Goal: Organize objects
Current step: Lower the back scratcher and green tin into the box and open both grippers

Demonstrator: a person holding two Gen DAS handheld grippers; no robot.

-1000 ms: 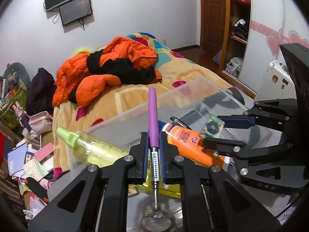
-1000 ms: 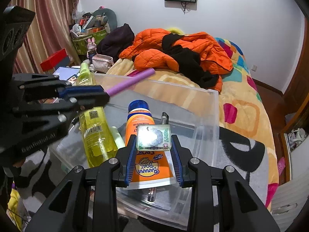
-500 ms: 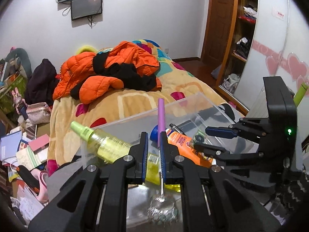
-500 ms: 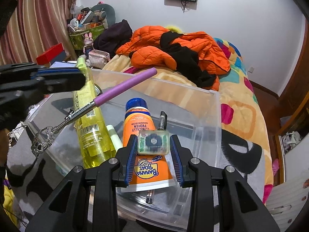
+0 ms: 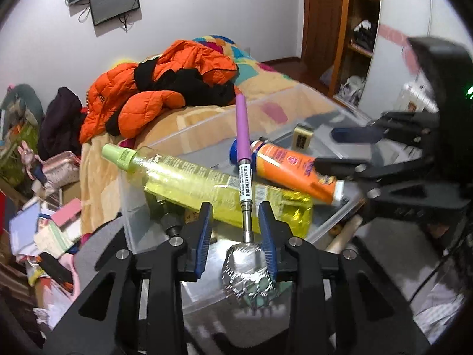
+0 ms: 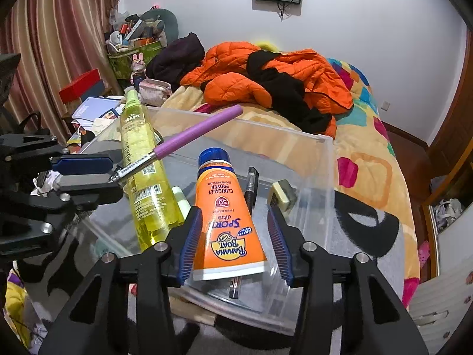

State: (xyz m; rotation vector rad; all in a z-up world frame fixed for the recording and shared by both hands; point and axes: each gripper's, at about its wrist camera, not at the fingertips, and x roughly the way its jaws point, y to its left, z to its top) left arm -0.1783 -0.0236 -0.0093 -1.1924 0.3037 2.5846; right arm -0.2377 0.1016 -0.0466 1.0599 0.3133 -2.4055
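Observation:
A clear plastic bin [image 6: 325,159] holds a yellow spray bottle [image 6: 147,177], an orange sunscreen tube [image 6: 227,216], a black pen [image 6: 251,183] and a small block [image 6: 282,193]. My left gripper [image 5: 236,233] is open; a purple-handled tool with a silver head [image 5: 244,136] stands loose between its fingers, leaning on the bottle [image 5: 207,186]. My right gripper [image 6: 233,233] is open and empty above the tube, with the block lying in the bin just beyond it. The block also shows in the left wrist view [image 5: 303,136].
The bin sits on a grey-and-black patterned surface [image 6: 369,227] beside a bed with orange jackets [image 6: 266,82]. Books and clutter [image 5: 44,222] lie on the left. A wardrobe [image 5: 354,29] stands to the right.
Both grippers have opened. The right one let go of the small block, which now lies in the bin. The left one released the purple tool, which slid forward.

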